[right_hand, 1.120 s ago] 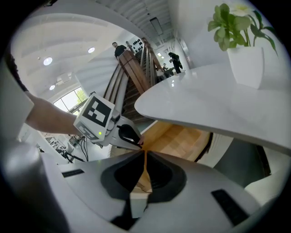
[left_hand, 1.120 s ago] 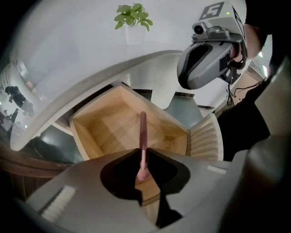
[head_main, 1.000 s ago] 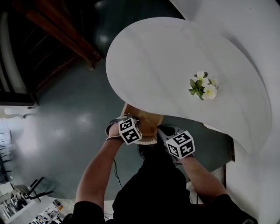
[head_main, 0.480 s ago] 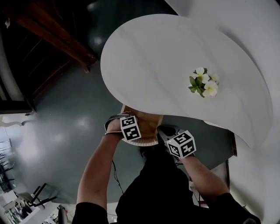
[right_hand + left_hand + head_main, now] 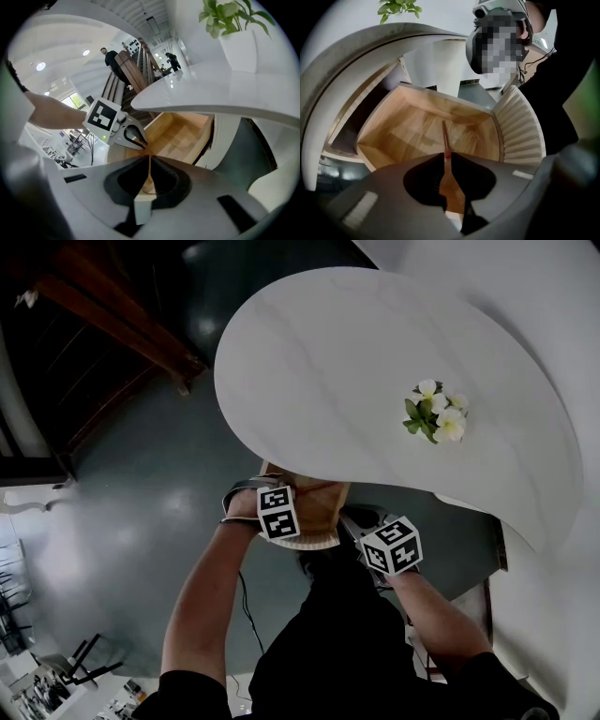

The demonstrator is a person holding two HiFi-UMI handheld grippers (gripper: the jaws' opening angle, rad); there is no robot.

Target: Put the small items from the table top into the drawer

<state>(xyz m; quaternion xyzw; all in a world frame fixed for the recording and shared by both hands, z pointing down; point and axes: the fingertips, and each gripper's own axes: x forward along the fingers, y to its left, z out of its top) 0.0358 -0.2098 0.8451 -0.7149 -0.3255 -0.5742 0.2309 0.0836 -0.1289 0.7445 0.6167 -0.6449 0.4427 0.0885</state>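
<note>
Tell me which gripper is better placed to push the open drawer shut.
Left, probably: the left gripper, fingers shut, points into the open drawer right beside its ribbed front. The right gripper, also shut, sits off to the drawer's side.

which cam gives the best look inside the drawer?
Left gripper view: it looks straight into the open drawer, floor and walls visible. Right gripper view shows it obliquely under the table. Head view shows only a strip at the table edge.
</note>
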